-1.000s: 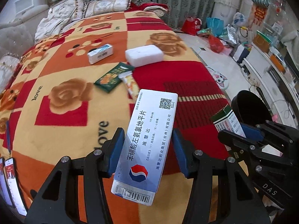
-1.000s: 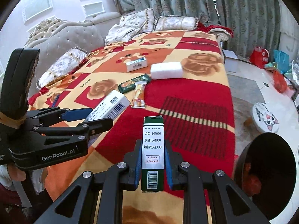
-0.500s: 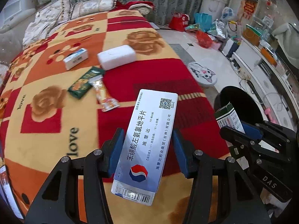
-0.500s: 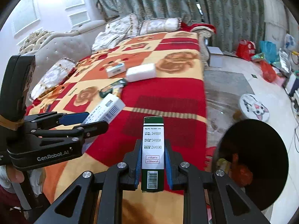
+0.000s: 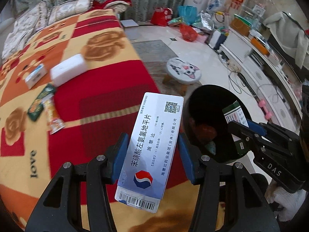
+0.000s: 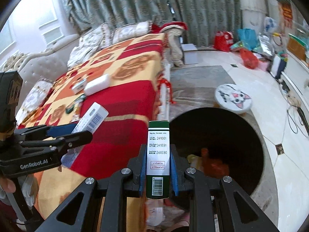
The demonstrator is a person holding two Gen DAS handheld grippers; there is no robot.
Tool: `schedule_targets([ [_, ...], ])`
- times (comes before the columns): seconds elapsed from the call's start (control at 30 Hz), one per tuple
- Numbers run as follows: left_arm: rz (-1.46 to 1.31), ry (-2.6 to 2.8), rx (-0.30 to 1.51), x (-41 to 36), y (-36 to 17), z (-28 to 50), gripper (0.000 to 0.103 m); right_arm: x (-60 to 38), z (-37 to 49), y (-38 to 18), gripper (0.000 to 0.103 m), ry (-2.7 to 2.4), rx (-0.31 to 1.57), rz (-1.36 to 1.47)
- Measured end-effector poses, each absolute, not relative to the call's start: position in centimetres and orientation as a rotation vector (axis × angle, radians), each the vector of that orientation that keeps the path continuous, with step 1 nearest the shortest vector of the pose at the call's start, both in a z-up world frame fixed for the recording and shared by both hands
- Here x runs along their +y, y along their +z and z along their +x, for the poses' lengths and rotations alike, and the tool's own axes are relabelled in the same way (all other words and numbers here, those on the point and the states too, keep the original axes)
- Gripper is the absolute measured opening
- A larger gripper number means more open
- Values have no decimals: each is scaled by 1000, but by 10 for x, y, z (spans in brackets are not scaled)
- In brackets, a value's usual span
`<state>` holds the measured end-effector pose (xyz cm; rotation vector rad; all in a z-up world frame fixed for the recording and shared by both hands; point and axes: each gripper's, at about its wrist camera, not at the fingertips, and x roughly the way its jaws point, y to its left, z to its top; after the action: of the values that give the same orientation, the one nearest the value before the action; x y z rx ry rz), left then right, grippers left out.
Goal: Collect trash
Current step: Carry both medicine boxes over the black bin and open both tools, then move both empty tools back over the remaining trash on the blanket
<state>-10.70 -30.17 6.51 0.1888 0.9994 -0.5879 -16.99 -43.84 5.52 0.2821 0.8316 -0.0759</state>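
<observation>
My left gripper (image 5: pixel 152 154) is shut on a flat white-and-blue medicine box (image 5: pixel 152 145), held over the bed's right edge. My right gripper (image 6: pixel 158 166) is shut on a narrow green-and-white box (image 6: pixel 158 154), which hangs at the rim of the black trash bin (image 6: pixel 251 135). The same bin (image 5: pixel 195 104) shows in the left wrist view with trash inside, and the right gripper (image 5: pixel 245 133) holds its green box (image 5: pixel 233 114) over the opening. In the right wrist view the left gripper (image 6: pixel 77 133) and its box (image 6: pixel 90 119) are at the left.
On the patterned blanket (image 5: pixel 29 154) lie a white foam block (image 5: pixel 67 71), a small white box (image 5: pixel 35 75), a green packet (image 5: pixel 38 104) and an orange wrapper (image 5: pixel 53 114). A cat-face stool (image 5: pixel 183 71) stands on the floor beyond the bin. Bags and shelves line the far wall.
Both grippers have swung right, away from the middle of the bed toward the black bin, each still holding its box. The bin now fills much more of both views.
</observation>
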Motion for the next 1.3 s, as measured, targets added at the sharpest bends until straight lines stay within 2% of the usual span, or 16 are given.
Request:
schedule_targets([
  [0.47,125,-715,1075,-363,56,-101,52,-490,-178,41,21,-156,838,354],
  [1.0,74,-778,1101,-385,52,-95,53,-507,-180,32,20,-196,845,378],
  [1.13,51,-800,1108,-388,52,-94,60,-510,-182,32,20,-222,842,393],
  [1.2,37,-811,1106,-387,54,-94,62,-511,-183,32,22,-228,842,401],
  [1.3,34,-813,1111,-384,56,-94,63,-512,-183,34,31,-231,841,405],
])
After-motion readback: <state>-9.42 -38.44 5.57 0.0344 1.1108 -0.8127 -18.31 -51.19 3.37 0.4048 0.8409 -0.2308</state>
